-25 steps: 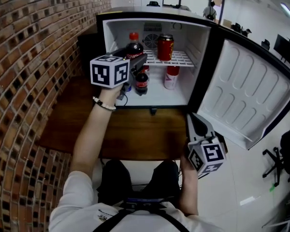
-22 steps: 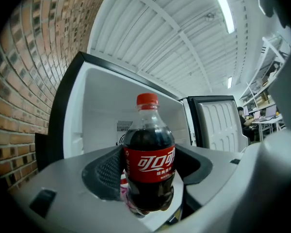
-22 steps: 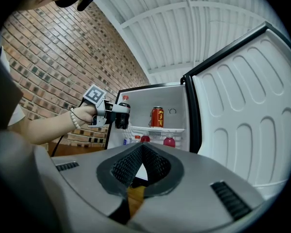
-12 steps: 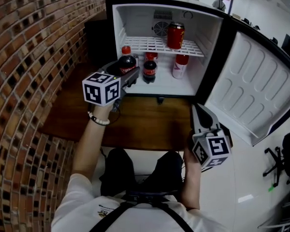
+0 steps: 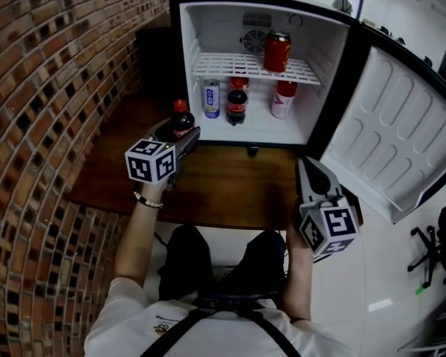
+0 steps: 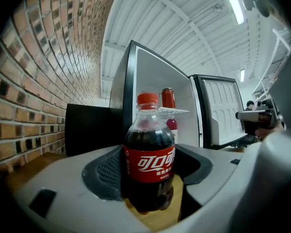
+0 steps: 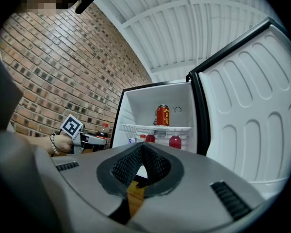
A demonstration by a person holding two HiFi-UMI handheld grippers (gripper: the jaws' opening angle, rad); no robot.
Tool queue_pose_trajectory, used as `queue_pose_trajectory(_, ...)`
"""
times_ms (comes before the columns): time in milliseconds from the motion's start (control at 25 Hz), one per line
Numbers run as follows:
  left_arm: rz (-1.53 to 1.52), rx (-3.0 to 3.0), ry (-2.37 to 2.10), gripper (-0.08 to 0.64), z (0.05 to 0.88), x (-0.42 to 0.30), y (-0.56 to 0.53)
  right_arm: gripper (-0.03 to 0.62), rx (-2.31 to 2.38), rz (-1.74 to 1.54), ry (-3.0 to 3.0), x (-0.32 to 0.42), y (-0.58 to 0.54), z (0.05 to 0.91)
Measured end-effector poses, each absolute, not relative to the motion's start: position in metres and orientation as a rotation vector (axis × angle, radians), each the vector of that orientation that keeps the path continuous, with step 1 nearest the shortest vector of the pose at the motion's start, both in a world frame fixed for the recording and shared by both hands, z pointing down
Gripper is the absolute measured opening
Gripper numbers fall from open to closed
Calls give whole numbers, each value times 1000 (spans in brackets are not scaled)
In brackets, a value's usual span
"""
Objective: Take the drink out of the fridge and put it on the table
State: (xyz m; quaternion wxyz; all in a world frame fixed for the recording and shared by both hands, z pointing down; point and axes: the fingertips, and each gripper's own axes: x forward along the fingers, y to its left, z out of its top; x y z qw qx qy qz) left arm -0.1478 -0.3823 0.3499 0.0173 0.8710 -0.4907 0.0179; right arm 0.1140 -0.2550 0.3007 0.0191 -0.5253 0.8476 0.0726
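Observation:
A small cola bottle (image 5: 181, 120) with a red cap and red label stands upright between the jaws of my left gripper (image 5: 181, 134), which is shut on its body. It hangs low over the left rear part of the wooden table (image 5: 230, 188), in front of the open fridge (image 5: 201, 21). In the left gripper view the bottle (image 6: 150, 161) fills the gap between the pads, with wood showing under its base; I cannot tell whether it touches. My right gripper (image 5: 306, 165) is shut and empty at the table's right front edge.
Inside the fridge a red can (image 5: 277, 50) stands on the wire shelf; below are a blue-white can (image 5: 212, 98), another cola bottle (image 5: 237, 104) and a red bottle (image 5: 284, 99). The fridge door (image 5: 386, 125) hangs open at right. A brick wall (image 5: 52, 88) runs along the left.
My left gripper has come down and back from the fridge opening with the cola bottle, now low over the table's left side. The right gripper has stayed in place.

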Motion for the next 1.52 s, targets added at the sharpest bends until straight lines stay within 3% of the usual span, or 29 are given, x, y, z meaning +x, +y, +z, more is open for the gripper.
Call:
queue_pose_trajectory(760,140,2541,-1648,304,427,-191,-381,17,-1607,191,2643,111,-257,307)
queue_pose_trajectory(1520,153,2559,-1699,308,439,-196,-372,17,-1612,207,2642,113,-255,302)
